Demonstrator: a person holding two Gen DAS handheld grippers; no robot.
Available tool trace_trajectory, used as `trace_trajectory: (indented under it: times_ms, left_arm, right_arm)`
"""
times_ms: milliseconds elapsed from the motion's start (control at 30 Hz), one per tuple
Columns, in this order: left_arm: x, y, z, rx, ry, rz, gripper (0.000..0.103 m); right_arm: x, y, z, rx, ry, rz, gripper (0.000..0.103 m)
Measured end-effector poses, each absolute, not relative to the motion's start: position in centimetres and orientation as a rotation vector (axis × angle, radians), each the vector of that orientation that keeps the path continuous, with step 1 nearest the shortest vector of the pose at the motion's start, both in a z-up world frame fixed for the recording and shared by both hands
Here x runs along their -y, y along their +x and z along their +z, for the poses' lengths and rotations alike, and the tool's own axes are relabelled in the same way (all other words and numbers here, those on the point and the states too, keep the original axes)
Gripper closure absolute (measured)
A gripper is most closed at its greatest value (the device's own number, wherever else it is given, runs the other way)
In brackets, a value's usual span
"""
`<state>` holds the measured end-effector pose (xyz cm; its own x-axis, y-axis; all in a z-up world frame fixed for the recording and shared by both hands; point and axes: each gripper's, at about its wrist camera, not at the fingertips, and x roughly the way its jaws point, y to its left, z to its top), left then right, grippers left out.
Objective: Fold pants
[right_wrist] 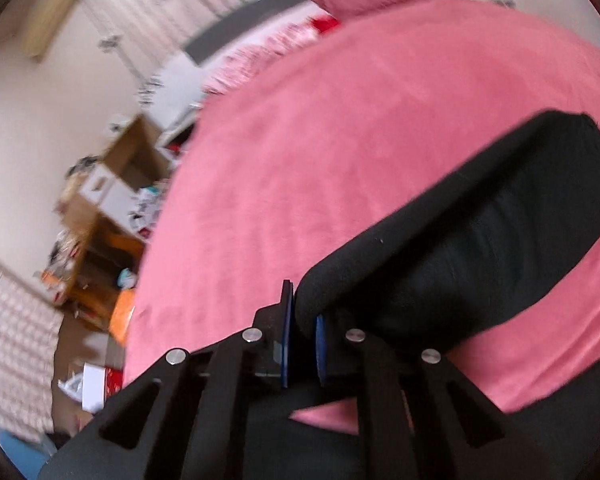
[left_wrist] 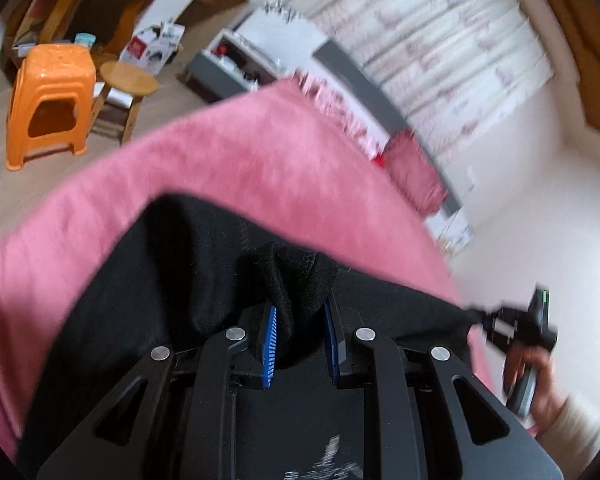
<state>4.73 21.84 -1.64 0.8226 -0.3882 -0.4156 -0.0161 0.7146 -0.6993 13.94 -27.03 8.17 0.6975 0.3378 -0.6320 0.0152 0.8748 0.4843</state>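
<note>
Pink bedspread [left_wrist: 260, 168] backed soft, limp black pants [left_wrist: 160, 272]; left gripper [left_wrist: 300, 340] and right gripper [right_wrist: 302, 344], at three o'clock, each pinched an edge.

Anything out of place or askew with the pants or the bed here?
Nothing stands out. The black pants lie on the pink blanket, a bunch clamped in the left hand-held gripper, an edge in the right hand-held gripper. The pictures are blurred.
</note>
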Motion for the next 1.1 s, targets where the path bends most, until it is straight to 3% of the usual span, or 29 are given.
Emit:
trace_trajectory:
  times_ms: [200,667,767,833,900,1100]
  left_arm:
    - [-23.7,3.2,1.5,-0.481,-0.797,-0.223,0.084]
    - [-25.7,-0.3,-3.0,-0.677,-0.953,-0.140,0.083]
    - [-25.0,-0.8,-2.8,-0.693,-0.950,-0.111,0.063]
    - [-25.1,-1.4,-2.8,-0.692,-1.011,-0.115,0.037]
    - [-25.2,-2.0,-2.8,-0.672,-1.070,-0.128,0.027]
    - [-24.3,-2.7,-2.0,-0.706,-1.016,-0.115,0.023]
  right_arm:
    - [25.9,5.4,6.3,-0.757,0.519,0.252,0.092]
    - [26.2,-1.0,-5.2,-0.963,0.630,0.224,0.092]
    - [26.9,-0.6,-5.3,-0.955,0.656,0.229,0.092]
    - [26.9,-0.6,-5.3,-0.948,0.653,0.232,0.092]
    - [27.1,-0.5,-5.3,-0.943,0.662,0.235,0.092]
    - [26.9,-1.4,-5.0,-0.908,0.669,0.219,0.092]
